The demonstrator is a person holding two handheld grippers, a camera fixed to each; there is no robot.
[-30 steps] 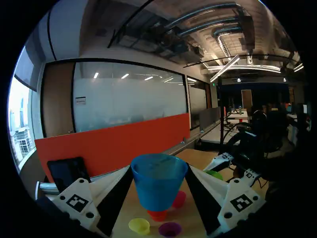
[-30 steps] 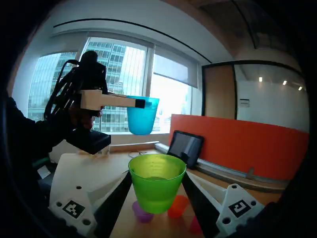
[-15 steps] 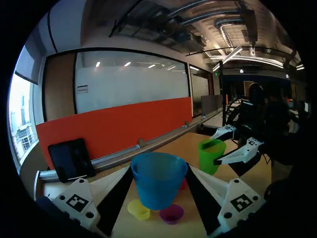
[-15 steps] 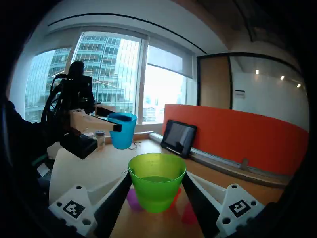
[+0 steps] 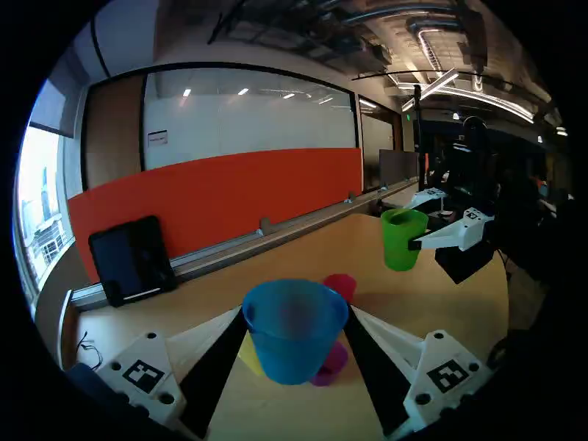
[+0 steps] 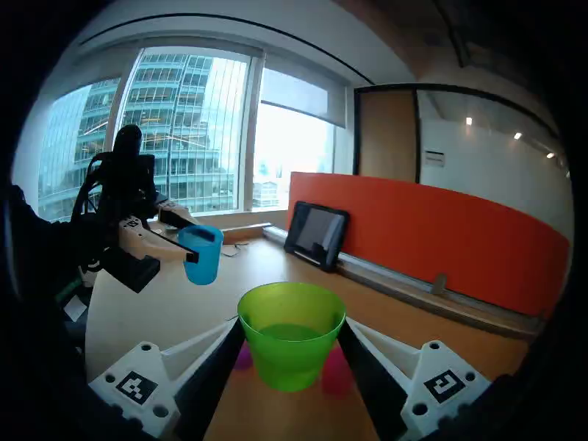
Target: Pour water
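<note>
The blue cup (image 5: pixel 295 338) is held upright, clamped between the fingers of the left gripper (image 5: pixel 294 317); the green cup (image 6: pixel 292 345), water inside, is clamped likewise in the right gripper (image 6: pixel 292 327).

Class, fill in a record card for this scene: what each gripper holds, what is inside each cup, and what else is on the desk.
Left gripper: shut on blue cup, upright
Right gripper: shut on green cup, upright
Green cup contents: liquid, partly filled
Blue cup contents: unclear
Cups: apart, not touching
Also on desk: tablet by orange partition; small pink cup; small purple cup
</note>
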